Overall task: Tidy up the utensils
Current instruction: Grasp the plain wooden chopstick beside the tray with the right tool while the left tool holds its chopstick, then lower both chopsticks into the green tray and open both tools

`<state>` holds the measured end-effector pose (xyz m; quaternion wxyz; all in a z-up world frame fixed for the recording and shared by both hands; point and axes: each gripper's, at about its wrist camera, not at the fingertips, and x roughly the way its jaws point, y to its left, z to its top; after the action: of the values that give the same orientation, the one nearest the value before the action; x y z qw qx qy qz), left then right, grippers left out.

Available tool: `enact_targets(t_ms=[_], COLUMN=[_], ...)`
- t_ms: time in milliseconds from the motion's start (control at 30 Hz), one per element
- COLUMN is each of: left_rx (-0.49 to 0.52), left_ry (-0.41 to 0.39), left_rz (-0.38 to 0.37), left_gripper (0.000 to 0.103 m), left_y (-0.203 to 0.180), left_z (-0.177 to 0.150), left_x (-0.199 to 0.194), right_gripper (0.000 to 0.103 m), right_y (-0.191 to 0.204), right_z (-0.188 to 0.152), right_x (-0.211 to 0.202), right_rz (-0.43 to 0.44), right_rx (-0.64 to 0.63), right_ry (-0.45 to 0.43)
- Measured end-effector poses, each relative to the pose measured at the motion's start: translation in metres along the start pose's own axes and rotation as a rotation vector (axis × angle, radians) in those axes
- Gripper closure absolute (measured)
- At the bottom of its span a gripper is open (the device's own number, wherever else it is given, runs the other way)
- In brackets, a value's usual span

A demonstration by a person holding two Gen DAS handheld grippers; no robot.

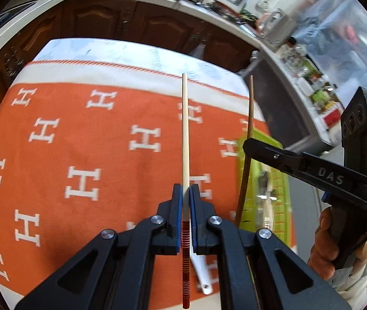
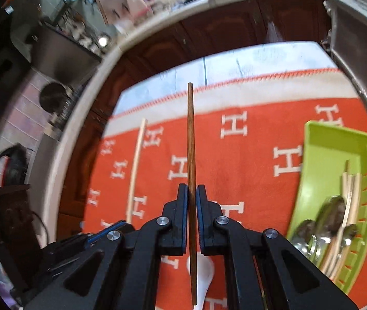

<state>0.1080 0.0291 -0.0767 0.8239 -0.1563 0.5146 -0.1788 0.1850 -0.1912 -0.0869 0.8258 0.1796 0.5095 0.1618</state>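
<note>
With each hand-held gripper pinching one chopstick, the left hand-held gripper (image 1: 186,193) gripping the pale chopstick (image 1: 185,134) and the right hand-held gripper (image 2: 191,193) the brown chopstick (image 2: 191,142), both should be travelling level toward the green tray (image 2: 320,160).

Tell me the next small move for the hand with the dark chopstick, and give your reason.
Probably carry the dark chopstick over to the green tray and lay it in. The right gripper is shut on it above the orange cloth, and the tray already holds other chopsticks and spoons.
</note>
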Motion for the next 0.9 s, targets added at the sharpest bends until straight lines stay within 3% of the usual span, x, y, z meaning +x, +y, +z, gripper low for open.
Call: enact_targets(t_ms=[167, 300, 500, 667, 733, 800, 833, 900], left_rx=[0.079, 0.158, 0.242, 0.277, 0.287, 0.296, 0.297, 0.292], left_ry=[0.033, 0.087, 0.175, 0.227, 0.234, 0.217, 0.207, 0.188], left_rz=[-0.079, -0.106, -0.112, -0.072, -0.056, -0.023, -0.016, -0.012], left_gripper=[0.100, 0.100, 0.100, 0.099, 0.089, 0.065, 0.060, 0.054], left_y=[-0.049, -0.095, -0.142, -0.157, -0.159, -0.160, -0.158, -0.153], left_z=[-0.002, -0.007, -0.024, -0.033, -0.034, -0.036, -0.035, -0.033], left_x=[-0.006, 0.014, 0.060, 0.098, 0.104, 0.103, 0.101, 0.093], right_gripper=[0.097, 0.097, 0.097, 0.096, 0.094, 0.083, 0.075, 0.072], right_y=[-0.015, -0.056, -0.126, -0.156, -0.164, -0.168, -0.170, -0.168], right_z=[-0.001, -0.018, -0.048, -0.058, -0.059, -0.060, -0.061, -0.060], right_x=[-0.069, -0.104, -0.100, -0.086, -0.081, -0.075, -0.073, -0.066], right_rz=[-0.027, -0.079, -0.214, -0.227, -0.239, -0.252, -0.247, -0.226], right_rx=[0.038, 0.096, 0.202, 0.233, 0.245, 0.259, 0.267, 0.275], right_ry=[-0.029, -0.016, 0.042, 0.070, 0.068, 0.061, 0.050, 0.032])
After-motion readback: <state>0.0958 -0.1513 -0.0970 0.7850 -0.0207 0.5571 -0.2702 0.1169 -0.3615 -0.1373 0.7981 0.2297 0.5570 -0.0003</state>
